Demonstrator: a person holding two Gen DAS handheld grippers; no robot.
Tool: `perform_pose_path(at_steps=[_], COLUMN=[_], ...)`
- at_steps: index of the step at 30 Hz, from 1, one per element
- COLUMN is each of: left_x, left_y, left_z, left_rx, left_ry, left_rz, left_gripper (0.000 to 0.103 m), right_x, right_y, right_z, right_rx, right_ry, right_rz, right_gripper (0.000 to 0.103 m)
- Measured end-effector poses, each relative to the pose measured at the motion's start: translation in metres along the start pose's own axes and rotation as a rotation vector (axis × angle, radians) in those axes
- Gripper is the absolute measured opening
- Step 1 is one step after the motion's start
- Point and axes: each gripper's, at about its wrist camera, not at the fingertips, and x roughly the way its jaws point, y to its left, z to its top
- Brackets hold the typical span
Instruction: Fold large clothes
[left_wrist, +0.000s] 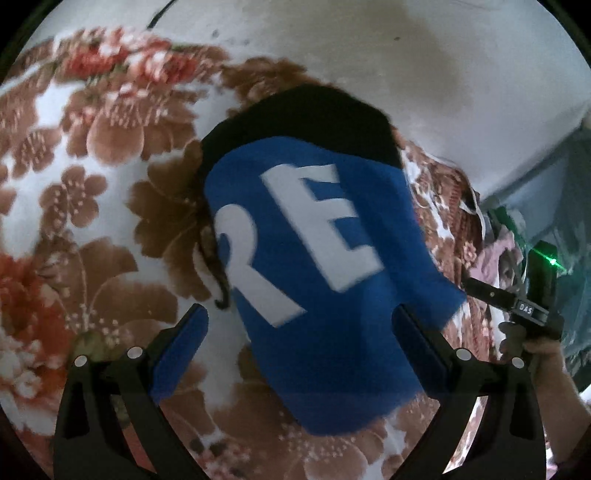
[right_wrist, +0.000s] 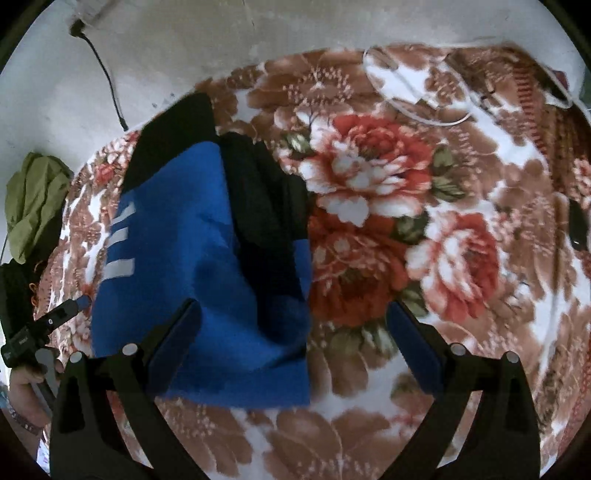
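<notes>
A blue garment with white letters "RE" and a black part at its far end lies folded on the floral blanket. My left gripper stands open over its near end; the cloth spreads between the blue-padded fingers and touches the right one. In the right wrist view the same garment shows white stripes and a black fold. My right gripper is open above its near right corner, holding nothing. Each gripper appears at the edge of the other's view: the right gripper, the left gripper.
The blanket covers a bed against a white wall with a black cable. A green cloth hangs at left. A white cord loop and a dark object lie at the right. A person's hand holds the other gripper.
</notes>
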Motion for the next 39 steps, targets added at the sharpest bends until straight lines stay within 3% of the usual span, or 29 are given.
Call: perform_pose_path(at_steps=[5,9,12,18,24,26,30,34,39], left_x=[0.027,0.048,0.061,0.076,0.088,0.09,0.094,0.096,0.083], left_y=[0.047,0.047,0.051,0.047,0.033,0.026,0.018,0.012,-0.014], left_z=[0.003,0.002,0.002,0.002,-0.003,-0.004,-0.003,-0.001,0.0], left_rx=[-0.233,-0.2,-0.244,-0.21,-0.214,-0.178,-0.163,-0.156,-0.092], left_ry=[0.02,0.053,0.074,0.099,0.15,0.149,0.141,0.159,0.124], left_rz=[-0.155,-0.194,-0.264,-0.311,-0.41,-0.393,-0.373,-0.37,-0.374], left_gripper=[0.098,0.098,0.099,0.099,0.099,0.099,0.097,0.078,0.059], right_x=[0.054,0.082,0.099,0.119,0.127,0.132,0.125,0.112,0.09], right_y=[-0.005,-0.006,-0.011,-0.015,0.01,0.009,0.019,0.025,0.025], right_z=[0.013,0.014,0.01,0.002,-0.001,-0.001,0.001,-0.002,-0.003], right_rx=[0.048,0.063,0.074,0.101,0.022,0.027,-0.03,-0.08,-0.069], right_ry=[0.083,0.117,0.138,0.192,0.224,0.234,0.206,0.162,0.129], right_rz=[0.081,0.116,0.157,0.255,0.253,0.264,0.258,0.259,0.276], right_gripper=[0.098,0.098,0.098,0.098,0.099,0.098,0.074,0.05,0.037])
